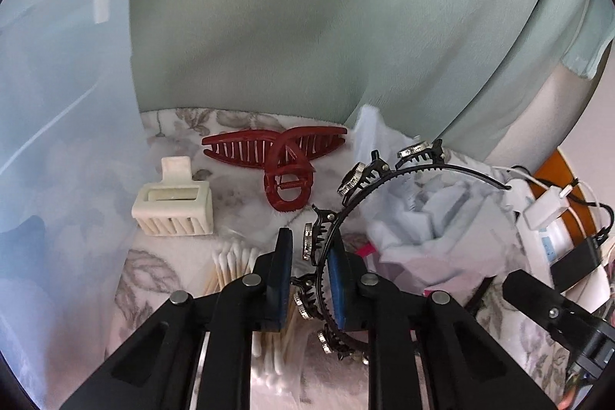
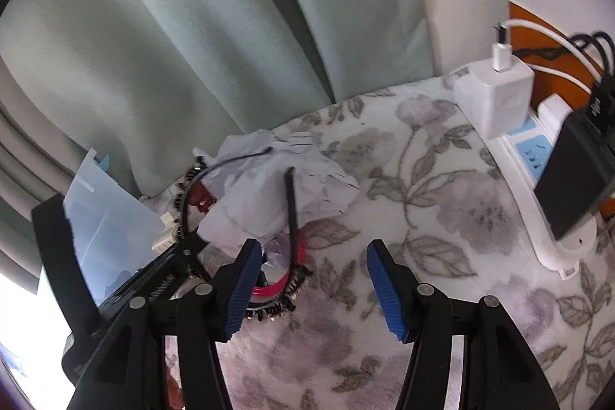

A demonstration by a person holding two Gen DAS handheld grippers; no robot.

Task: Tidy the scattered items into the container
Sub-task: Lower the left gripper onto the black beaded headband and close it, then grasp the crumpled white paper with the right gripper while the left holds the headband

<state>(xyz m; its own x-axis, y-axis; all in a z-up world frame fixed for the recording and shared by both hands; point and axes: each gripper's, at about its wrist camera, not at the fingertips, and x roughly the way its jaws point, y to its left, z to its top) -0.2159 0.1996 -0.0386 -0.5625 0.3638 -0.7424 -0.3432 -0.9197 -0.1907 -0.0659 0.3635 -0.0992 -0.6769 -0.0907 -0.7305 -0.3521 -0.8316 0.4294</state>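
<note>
Left gripper [image 1: 307, 279]: blue-padded jaws drawn narrow, clamped on the thin black toothed headband with rhinestone-studded claws [image 1: 388, 175]; the band arcs up and right, clear of the cloth.
Right gripper [image 2: 313, 289]: jaws spread wide, nothing between them, poised over the grey-and-white floral cloth [image 2: 423, 202].
Container: translucent pale plastic bin [image 1: 57, 110], at the left of the left wrist view, just beside the clips.
Scattered items: dark red plastic claw clip [image 1: 280, 160] and cream rectangular plastic claw clip [image 1: 175, 204] lying apart on the cloth; bundle of white-tipped cotton swabs [image 1: 230, 264] under the left gripper; crumpled white plastic bag [image 1: 430, 218] to the right.
Second headband: pink-and-black toothed hoop [image 2: 294, 248], beside the right gripper's left finger.
Periphery: white power strip with plugged chargers [image 2: 538, 156], far right.
</note>
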